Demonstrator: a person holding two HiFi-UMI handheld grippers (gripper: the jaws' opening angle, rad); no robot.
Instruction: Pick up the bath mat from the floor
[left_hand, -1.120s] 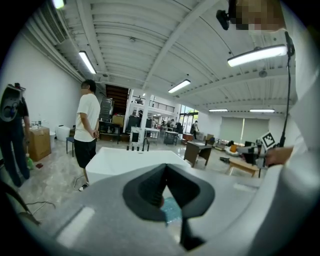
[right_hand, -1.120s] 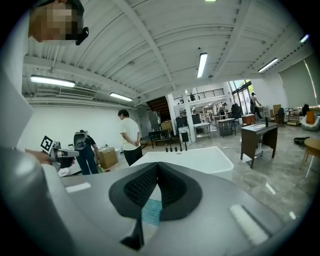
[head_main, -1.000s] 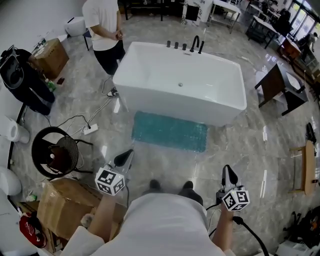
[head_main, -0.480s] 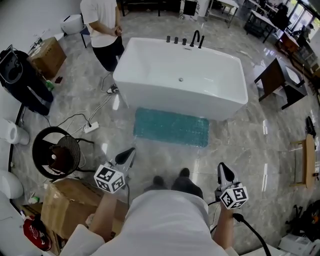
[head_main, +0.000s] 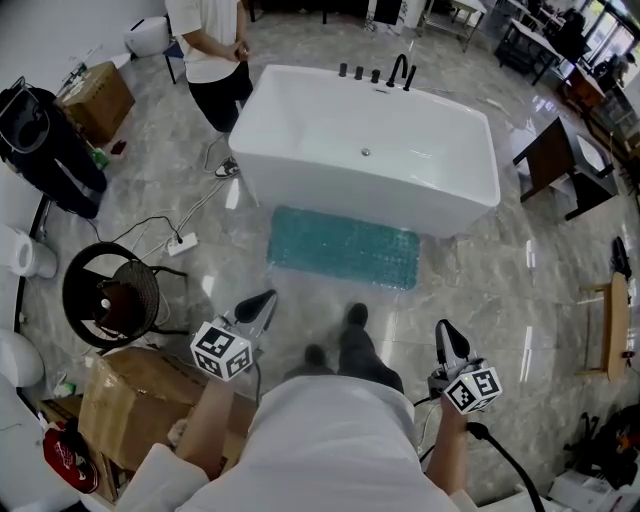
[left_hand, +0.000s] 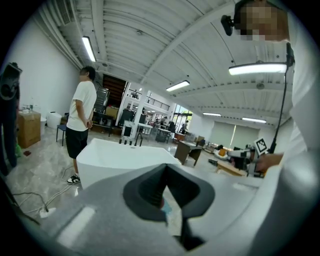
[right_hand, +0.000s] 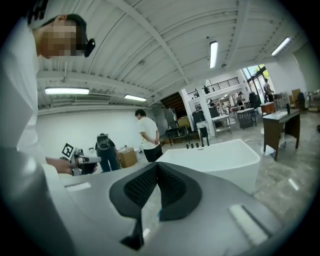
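Task not begun, as far as I can see: the teal bath mat (head_main: 343, 248) lies flat on the marble floor (head_main: 470, 290), just beside the near wall of the white bathtub (head_main: 370, 150), untouched

Left gripper (head_main: 262, 303): jaws closed together, nothing between them. Right gripper (head_main: 447, 335): likewise closed and empty. Both are held out in front of the wearer, well apart from the mat, with the wearer's feet (head_main: 355, 316) between them and it

Left to do, by my reading: close in, get down low, open a gripper, take an edge of the mat, lift it clear

Count: one mat, one tub, two grippers, one bystander (head_main: 212, 50) at the tub's far left corner, two cardboard boxes (head_main: 140, 400)
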